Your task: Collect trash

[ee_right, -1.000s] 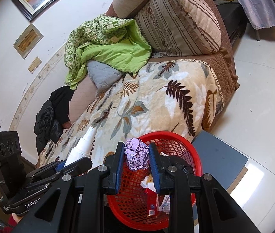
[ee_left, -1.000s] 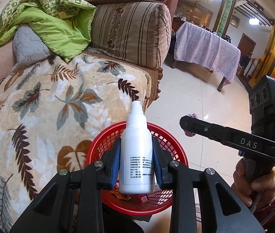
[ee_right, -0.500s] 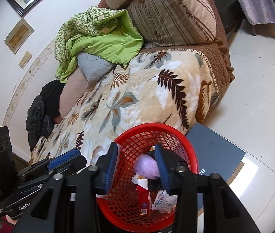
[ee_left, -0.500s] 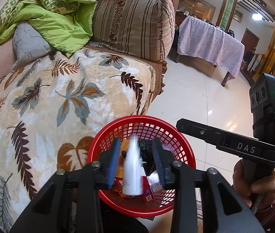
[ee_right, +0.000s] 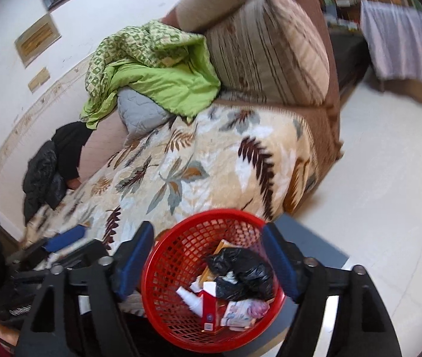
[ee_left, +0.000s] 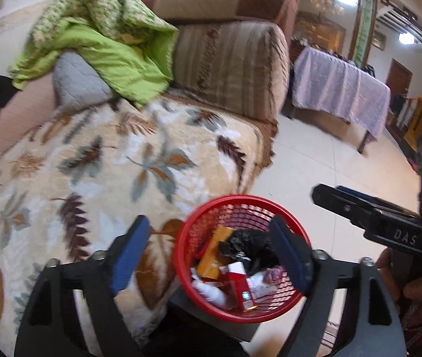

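Observation:
A red mesh basket [ee_left: 242, 198] [ee_right: 211, 212] stands on a dark board beside the sofa. In it lie a white bottle [ee_left: 211, 293] [ee_right: 191, 299], a crumpled purple paper [ee_right: 258, 308], a black bag [ee_right: 240, 270] and small boxes. My left gripper [ee_left: 209, 223] hovers above the basket, its jaws opening wide with nothing between the blue pads. My right gripper [ee_right: 208, 232] hangs over the same basket, its jaws also opening and empty. Each gripper shows from the side in the other's view: the right one [ee_left: 327, 192] and the left one [ee_right: 71, 236].
The sofa carries a leaf-patterned blanket [ee_left: 121, 163], a green quilt [ee_left: 115, 56] and a striped cushion [ee_left: 234, 65]. Black clothing [ee_right: 53, 166] lies at its far end. A table with a lilac cloth [ee_left: 342, 89] stands across the pale tiled floor [ee_right: 389, 178].
The left gripper let go of the white bottle and the right gripper let go of the purple paper; both dropped into the basket. Both pairs of jaws spread wide and both grippers rose.

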A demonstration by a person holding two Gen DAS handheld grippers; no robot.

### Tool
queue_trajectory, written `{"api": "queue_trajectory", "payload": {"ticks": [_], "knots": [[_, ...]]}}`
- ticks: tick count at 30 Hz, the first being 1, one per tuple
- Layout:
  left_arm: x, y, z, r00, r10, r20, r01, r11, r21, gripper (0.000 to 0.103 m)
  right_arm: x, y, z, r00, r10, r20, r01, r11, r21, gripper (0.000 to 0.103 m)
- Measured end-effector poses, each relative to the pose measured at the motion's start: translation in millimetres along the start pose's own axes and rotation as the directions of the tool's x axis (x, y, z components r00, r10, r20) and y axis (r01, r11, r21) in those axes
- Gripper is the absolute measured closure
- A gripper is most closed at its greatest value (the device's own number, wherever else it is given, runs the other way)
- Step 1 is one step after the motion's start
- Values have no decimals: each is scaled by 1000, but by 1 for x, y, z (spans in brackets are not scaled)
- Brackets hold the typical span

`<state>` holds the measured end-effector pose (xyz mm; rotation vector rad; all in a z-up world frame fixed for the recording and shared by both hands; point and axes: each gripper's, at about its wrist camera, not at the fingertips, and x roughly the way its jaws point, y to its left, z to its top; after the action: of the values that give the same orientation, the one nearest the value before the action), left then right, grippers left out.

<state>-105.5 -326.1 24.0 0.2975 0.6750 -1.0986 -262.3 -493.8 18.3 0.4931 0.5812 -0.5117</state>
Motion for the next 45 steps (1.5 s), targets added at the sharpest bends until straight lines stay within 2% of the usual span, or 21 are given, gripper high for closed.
{"api": "queue_trajectory", "payload": {"ticks": [4, 6, 9, 13, 18, 22, 25, 28, 32, 33, 36, 40, 45], "knots": [[-27, 14, -3, 995, 83, 62, -82, 996, -19, 7, -16, 26, -2, 990, -125, 62, 129, 989, -76, 2], [-37, 20, -5, 990, 117, 78, -115, 993, -24, 4, -21, 39, -6, 975, -204, 89, 213, 972, -101, 0], [-50, 27, -14, 981, 180, 77, -179, 984, -24, 3, -20, 55, -14, 943, -325, 71, 332, 934, -133, 0], [-70, 37, -32, 961, 263, 84, -261, 965, -24, 3, -22, 66, -27, 915, -403, 29, 403, 907, -119, 1], [-99, 49, -60, 940, 328, 98, -325, 944, -51, 3, -23, 88, -45, 927, -372, -43, 357, 913, -197, 0], [-114, 55, -81, 924, 371, 97, -367, 928, -61, 3, -32, 114, -65, 923, -385, 24, 376, 886, -271, 1], [-125, 59, -92, 902, 418, 107, -410, 908, -83, 3, -48, 128, -76, 931, -355, 82, 363, 886, -289, 1], [-134, 62, -98, 888, 448, 107, -439, 893, -99, 3, -60, 141, -79, 926, -349, 140, 376, 873, -311, 0], [-136, 62, -104, 861, 500, 99, -491, 866, -95, 3, -71, 147, -83, 947, -298, 124, 322, 889, -325, 0], [-135, 61, -105, 860, 502, 94, -495, 865, -86, 3, -71, 146, -85, 951, -289, 108, 308, 894, -325, 0], [-127, 60, -107, 875, 480, 66, -478, 877, -40, 3, -71, 142, -87, 953, -288, 92, 302, 902, -307, 0], [-124, 61, -110, 884, 464, 58, -461, 886, -56, 3, -75, 135, -89, 953, -287, 103, 304, 913, -271, 0], [-119, 66, -111, 894, 446, 38, -442, 894, -80, 3, -70, 128, -88, 953, -292, 78, 302, 920, -248, 0]]}}
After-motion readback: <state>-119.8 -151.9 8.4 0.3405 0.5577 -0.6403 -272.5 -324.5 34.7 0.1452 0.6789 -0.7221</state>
